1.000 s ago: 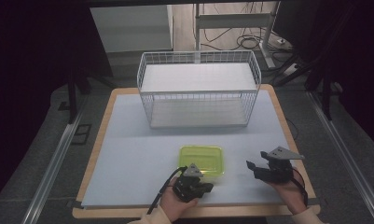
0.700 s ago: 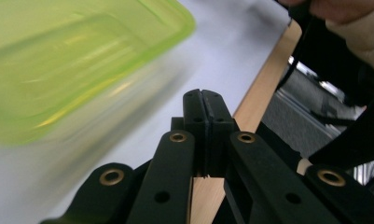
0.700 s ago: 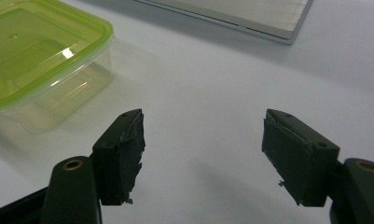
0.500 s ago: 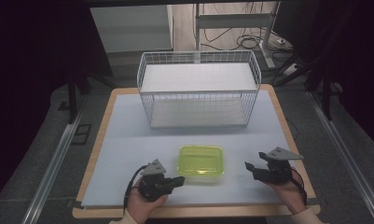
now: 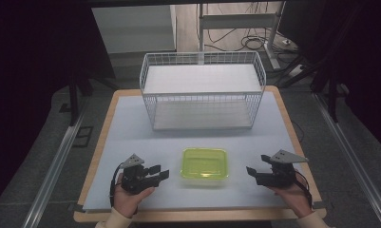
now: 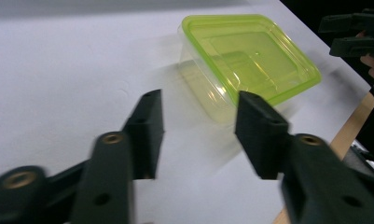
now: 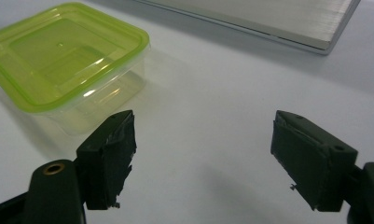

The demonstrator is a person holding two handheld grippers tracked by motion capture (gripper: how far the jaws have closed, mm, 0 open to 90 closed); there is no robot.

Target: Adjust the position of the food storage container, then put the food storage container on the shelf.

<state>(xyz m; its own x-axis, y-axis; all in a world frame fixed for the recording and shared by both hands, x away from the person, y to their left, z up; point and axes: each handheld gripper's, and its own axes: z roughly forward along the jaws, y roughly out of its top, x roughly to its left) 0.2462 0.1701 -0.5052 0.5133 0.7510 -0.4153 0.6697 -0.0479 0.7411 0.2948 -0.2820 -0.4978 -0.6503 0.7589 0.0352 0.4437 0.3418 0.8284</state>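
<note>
Jaws on the left gripper (image 5: 159, 174) stand apart with nothing between them, and they have just been opening. It lies low over the counter (image 5: 131, 142) at the near left, held in the person's left hand (image 5: 131, 197), its tips pointing toward the middle of the counter. In the left gripper view the two black jaws frame bare white surface, and the container (image 6: 250, 60) sits just beyond their tips, clear of both.

That container (image 5: 204, 166) is a shallow, see-through plastic box with a lime-green lid on it. It rests flat on the counter between the two grippers, near the front edge, touching neither. Behind it, well apart toward the far side of the counter, stands a white wire basket (image 5: 202, 90), upright.

To the right, the right gripper (image 5: 252, 173) is held in the person's right hand (image 5: 292, 194), its tips pointing back toward the container. Its jaws are spread wide and grip nothing; they too have just been opening a little further. In the right gripper view they stand over bare counter, with the container (image 7: 68, 60) ahead and off to the left jaw's side, not touched, and a grey-white flat edge (image 7: 278, 18) farther back.
</note>
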